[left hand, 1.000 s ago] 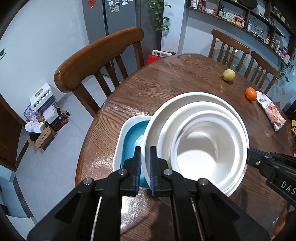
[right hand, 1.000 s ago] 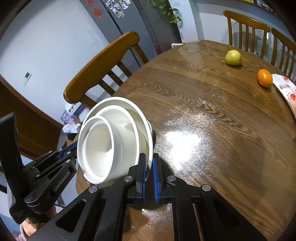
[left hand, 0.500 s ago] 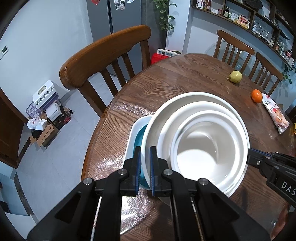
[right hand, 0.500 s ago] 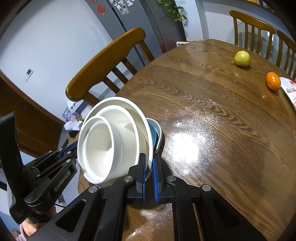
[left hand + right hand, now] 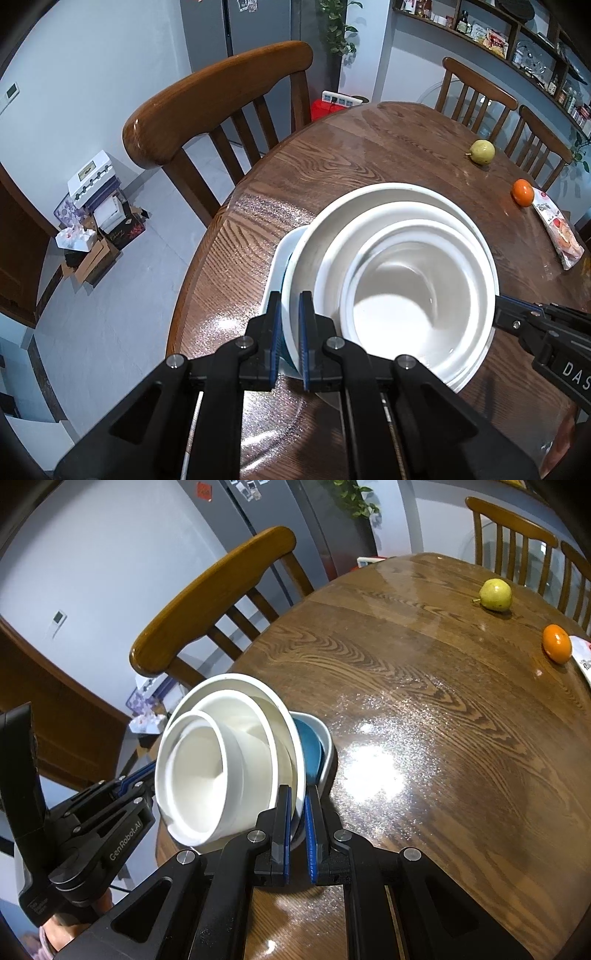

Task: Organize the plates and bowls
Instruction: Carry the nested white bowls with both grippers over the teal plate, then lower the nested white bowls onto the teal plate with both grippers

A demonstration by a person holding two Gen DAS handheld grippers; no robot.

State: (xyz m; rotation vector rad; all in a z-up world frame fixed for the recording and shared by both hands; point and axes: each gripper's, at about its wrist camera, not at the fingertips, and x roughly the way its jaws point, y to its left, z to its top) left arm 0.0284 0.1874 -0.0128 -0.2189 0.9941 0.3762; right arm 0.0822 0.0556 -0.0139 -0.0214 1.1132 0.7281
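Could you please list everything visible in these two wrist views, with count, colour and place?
White bowls: three, nested, gripped at opposite rims.
Blue dish: one, blue inside with pale rim, on the table behind the stack.
Pear: one, yellow-green, far side of table.
Orange: one, beside a snack packet.
Table: one, brown wood.
Chairs: three, brown, around the table.
Left gripper: black, shut on the rim.
Right gripper: black, shut on the rim.

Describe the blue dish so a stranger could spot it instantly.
Start at the round wooden table, on the edge nearest the big chair. A white bowl stack is held there; the blue dish lies directly beneath it. It alone has a teal-blue inside and a pale rim.
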